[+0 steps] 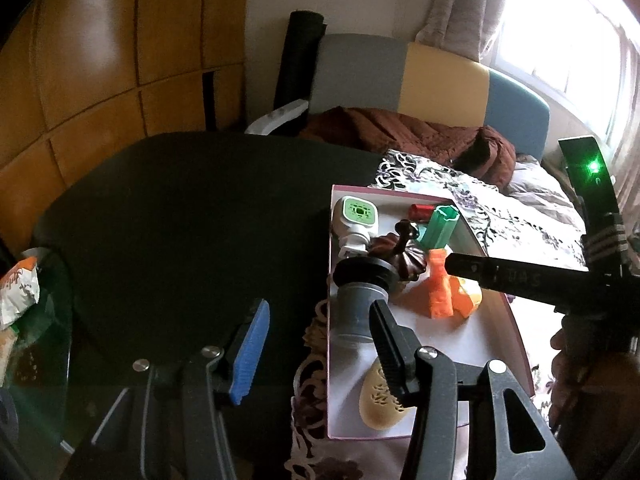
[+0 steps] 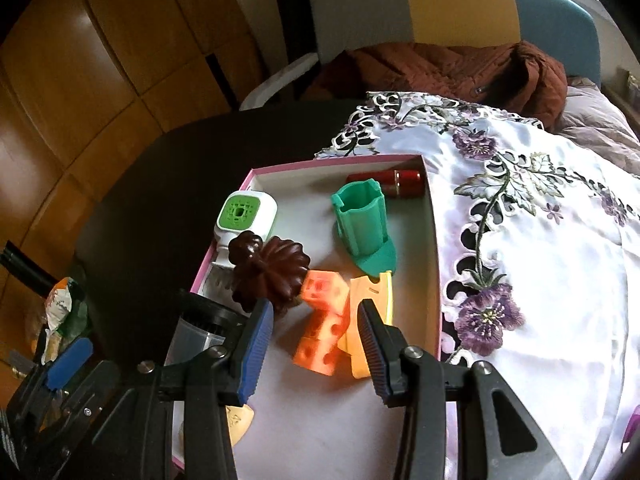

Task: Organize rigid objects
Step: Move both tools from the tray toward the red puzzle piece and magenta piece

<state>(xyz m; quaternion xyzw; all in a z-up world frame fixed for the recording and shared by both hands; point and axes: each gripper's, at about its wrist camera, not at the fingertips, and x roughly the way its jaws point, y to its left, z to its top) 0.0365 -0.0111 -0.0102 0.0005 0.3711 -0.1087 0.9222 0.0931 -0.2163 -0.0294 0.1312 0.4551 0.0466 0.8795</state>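
A pink-rimmed white box [image 2: 336, 168] holds a white-and-green device [image 2: 244, 212], a red cylinder [image 2: 396, 182], a green plastic holder [image 2: 362, 220], a dark brown pumpkin-shaped piece [image 2: 268, 272], an orange perforated block [image 2: 324, 328], a yellow flat piece [image 2: 372, 300], a grey jar with a black lid [image 1: 356, 304] and a beige oval [image 1: 380, 400]. My right gripper [image 2: 316, 344] hovers open over the orange block, pads apart from it. My left gripper [image 1: 320, 344] stands open at the box's left edge, near the jar, holding nothing.
The box lies on a white embroidered cloth [image 2: 540, 260] over a dark round table [image 1: 180, 220]. A snack bag [image 1: 20, 292] sits at the table's left edge. A brown jacket [image 2: 460, 68] lies on the seat behind. Wooden cabinets stand to the left.
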